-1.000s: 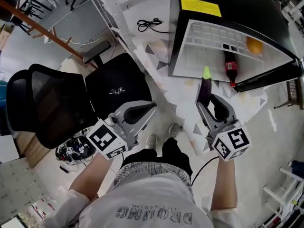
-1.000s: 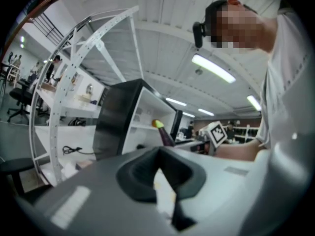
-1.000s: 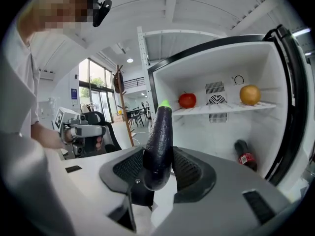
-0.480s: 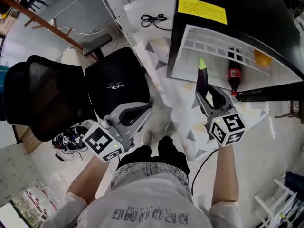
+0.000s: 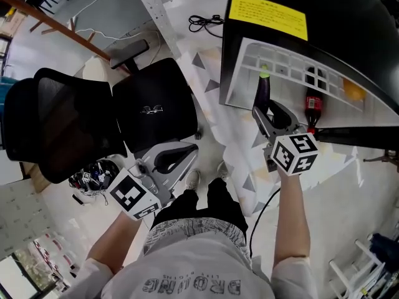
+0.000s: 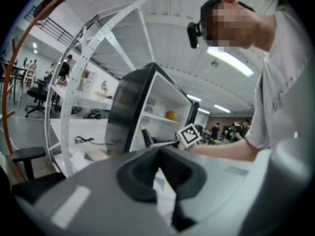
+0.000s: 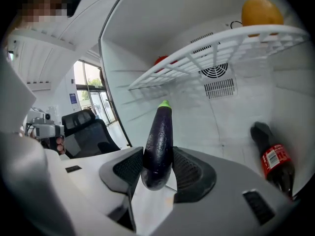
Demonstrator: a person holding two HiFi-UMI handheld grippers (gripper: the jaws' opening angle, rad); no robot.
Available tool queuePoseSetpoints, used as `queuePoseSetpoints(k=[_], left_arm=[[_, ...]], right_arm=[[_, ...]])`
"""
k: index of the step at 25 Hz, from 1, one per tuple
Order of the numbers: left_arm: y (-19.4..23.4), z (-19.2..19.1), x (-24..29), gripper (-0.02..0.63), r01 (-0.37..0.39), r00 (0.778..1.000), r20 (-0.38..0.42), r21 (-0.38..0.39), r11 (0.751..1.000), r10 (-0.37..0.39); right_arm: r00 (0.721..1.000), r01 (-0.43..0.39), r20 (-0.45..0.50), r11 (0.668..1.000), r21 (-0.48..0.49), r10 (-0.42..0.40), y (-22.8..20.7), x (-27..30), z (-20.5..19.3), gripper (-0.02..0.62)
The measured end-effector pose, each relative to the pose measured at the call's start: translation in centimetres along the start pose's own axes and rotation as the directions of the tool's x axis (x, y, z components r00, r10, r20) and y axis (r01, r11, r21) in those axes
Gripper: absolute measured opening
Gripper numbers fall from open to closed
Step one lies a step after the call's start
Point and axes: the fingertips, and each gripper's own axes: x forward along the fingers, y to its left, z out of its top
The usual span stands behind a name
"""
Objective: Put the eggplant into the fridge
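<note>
- Pale workshop floor (image 5: 206, 98) spreads under the person, and a white perforated rack (image 5: 153, 8) runs off at 11 o'clock in the head view.
- Black mini fridge (image 5: 324, 5) stands open at 1 o'clock, its white compartment facing the person.
- Black mesh office chair (image 5: 93, 117) sits at 9 o'clock, well apart from the fridge and out of the way.
- White wire shelf (image 7: 221, 45) spans the compartment from 10 to 2 o'clock above the load. It is the main obstacle, since a tall load carried in could strike it.
- Right gripper (image 7: 157, 173) has its jaws clamped on the lower part of the eggplant and is held at the fridge mouth.
- Left gripper (image 6: 158, 156) has its jaws pressed together with nothing between them, and is held low at 7 o'clock beside the chair.
- Cola bottle (image 7: 273, 161) sits on the fridge floor at 4 o'clock of the load. Setting down to that side risks knocking it.
- Eggplant (image 7: 158, 141) stands upright, green cap at 12 o'clock, just under the shelf's front edge.
  - The skin is smooth and the hold is low, so I judge a bump on the cap could pivot it or slide it out of the pads.
  - Tilting it forward first would clear the wires.
- Orange (image 7: 262, 11) rests on the shelf at 1 o'clock, apart from the route.
- Black cable (image 5: 206, 22) lies coiled on the floor at 12 o'clock, clear of everything.
</note>
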Motion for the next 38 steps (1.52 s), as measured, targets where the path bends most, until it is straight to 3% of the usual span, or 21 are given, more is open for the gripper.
queuePoseSetpoints(k=[10, 38], left_arm=[[-0.8, -1.0, 1.0, 0.006, 0.008, 0.999, -0.032, 0.007, 1.0, -0.007], [-0.5, -2.4, 2.0, 0.006, -0.012, 0.998, -0.067, -0.001, 1.0, 0.012]], right_arm=[[1.0, 0.018, 0.024, 0.996, 0.089, -0.02, -2.0, 3.5, -0.3, 0.179], [0.993, 0.076, -0.105, 0.978, 0.196, -0.056, -5.2, 10.7, -2.6, 0.183]])
